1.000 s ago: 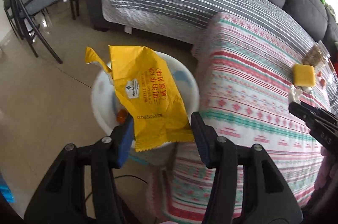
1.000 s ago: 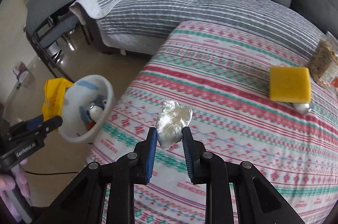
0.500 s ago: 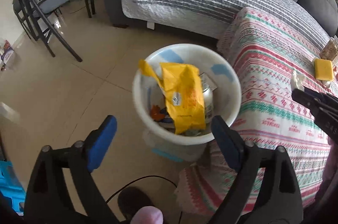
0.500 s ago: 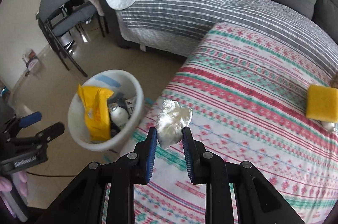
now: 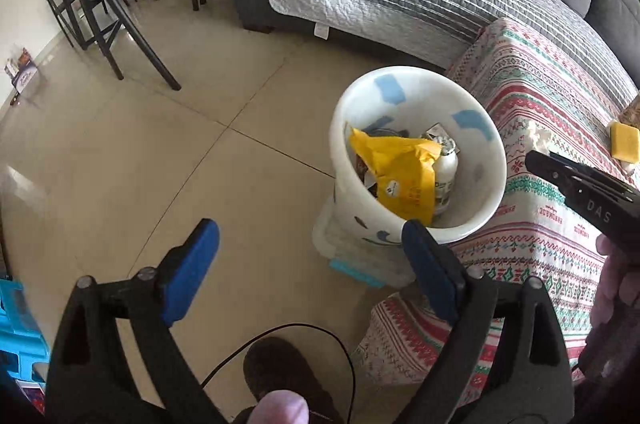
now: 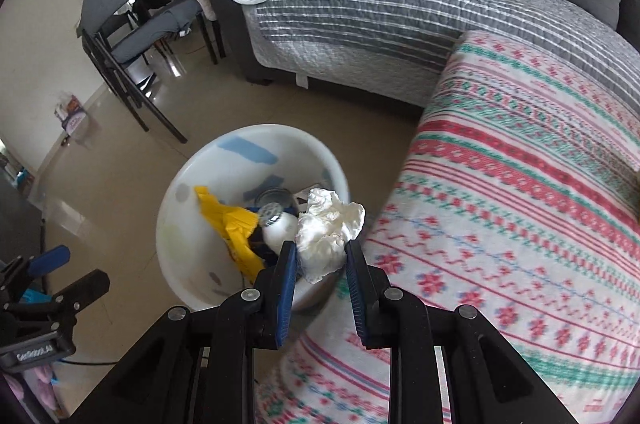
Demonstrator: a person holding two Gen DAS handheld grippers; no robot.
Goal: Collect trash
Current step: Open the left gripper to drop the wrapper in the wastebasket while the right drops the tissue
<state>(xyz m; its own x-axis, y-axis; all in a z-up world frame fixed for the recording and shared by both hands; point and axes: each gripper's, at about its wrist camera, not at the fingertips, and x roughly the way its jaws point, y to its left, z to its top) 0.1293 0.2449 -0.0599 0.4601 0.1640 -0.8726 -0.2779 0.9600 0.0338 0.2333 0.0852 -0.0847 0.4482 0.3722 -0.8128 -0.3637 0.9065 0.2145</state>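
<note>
Tissue wad (image 6: 326,234), light and soft, pinched in right hand-held gripper (image 6: 321,260).
Bin (image 6: 176,232) just ahead-left; left hand-held gripper (image 5: 312,264) gapes empty.

the left gripper (image 5: 310,266) angles steeply down, jaws spread wide with nothing between them. the right gripper (image 6: 321,266) also tilts down, its blue pads (image 6: 288,276) clamped on a crumpled white wad (image 6: 328,238), probably tissue.
</note>
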